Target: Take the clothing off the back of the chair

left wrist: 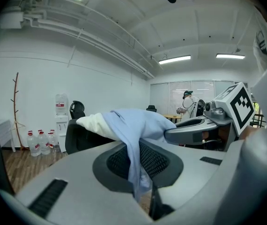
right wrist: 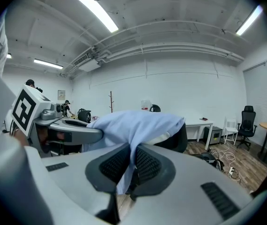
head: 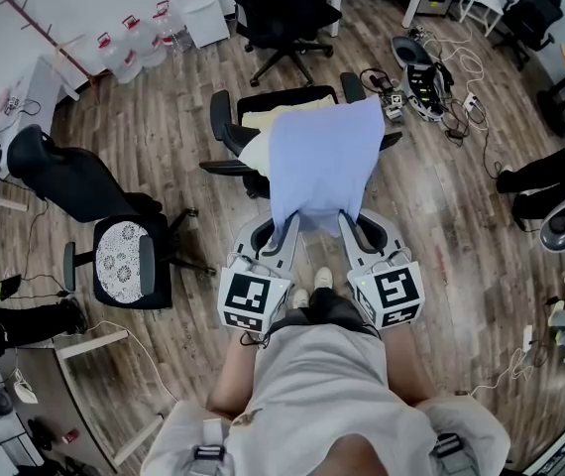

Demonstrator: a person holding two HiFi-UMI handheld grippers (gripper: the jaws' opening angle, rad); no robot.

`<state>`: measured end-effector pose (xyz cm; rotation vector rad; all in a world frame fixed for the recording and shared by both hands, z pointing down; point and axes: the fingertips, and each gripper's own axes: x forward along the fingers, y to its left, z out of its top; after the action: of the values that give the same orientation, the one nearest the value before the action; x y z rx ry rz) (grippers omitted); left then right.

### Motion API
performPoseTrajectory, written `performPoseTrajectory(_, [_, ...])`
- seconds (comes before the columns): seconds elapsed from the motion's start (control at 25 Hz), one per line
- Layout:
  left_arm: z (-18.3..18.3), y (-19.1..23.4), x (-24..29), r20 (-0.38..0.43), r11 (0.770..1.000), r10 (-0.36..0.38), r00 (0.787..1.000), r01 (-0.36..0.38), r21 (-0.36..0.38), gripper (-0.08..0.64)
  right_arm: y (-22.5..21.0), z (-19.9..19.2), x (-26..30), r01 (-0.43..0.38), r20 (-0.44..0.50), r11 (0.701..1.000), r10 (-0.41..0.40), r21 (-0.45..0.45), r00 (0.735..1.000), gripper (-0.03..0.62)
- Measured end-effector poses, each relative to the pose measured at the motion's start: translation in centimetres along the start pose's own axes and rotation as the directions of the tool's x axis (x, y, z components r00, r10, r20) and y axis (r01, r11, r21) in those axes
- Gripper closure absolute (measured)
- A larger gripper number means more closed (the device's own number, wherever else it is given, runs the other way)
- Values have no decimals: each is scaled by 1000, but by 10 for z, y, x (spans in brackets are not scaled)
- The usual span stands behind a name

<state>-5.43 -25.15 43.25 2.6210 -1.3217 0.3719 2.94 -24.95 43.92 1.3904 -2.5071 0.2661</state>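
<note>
Seen from the head view, a person stands on the wooden floor (head: 441, 226) of an office with a claw in each hand, both reaching toward a black chair (head: 221, 117) just ahead. The blue clothing (head: 324, 162) lies draped over the chair's back, its near hem drawn out toward the person. The left claw (head: 288, 228) is pressed together on the left corner of that hem, and its own view shows a strip of blue fabric pinched between the narrowed jaws. The right claw (head: 348, 224) is likewise closed on the right corner. A cream layer (head: 259, 147) shows beneath the blue cloth on its left side. At near left stands a second chair (head: 122, 256) with a lace-patterned seat. Water bottles (head: 129, 48) line the far wall.
</note>
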Motion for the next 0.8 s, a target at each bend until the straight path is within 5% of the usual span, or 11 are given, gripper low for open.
performPoseTrajectory(0.8, [1, -17, -29, 28, 1000, -18, 999, 17, 22, 512, 20, 2, -31, 30, 33, 999, -29, -11, 999, 552])
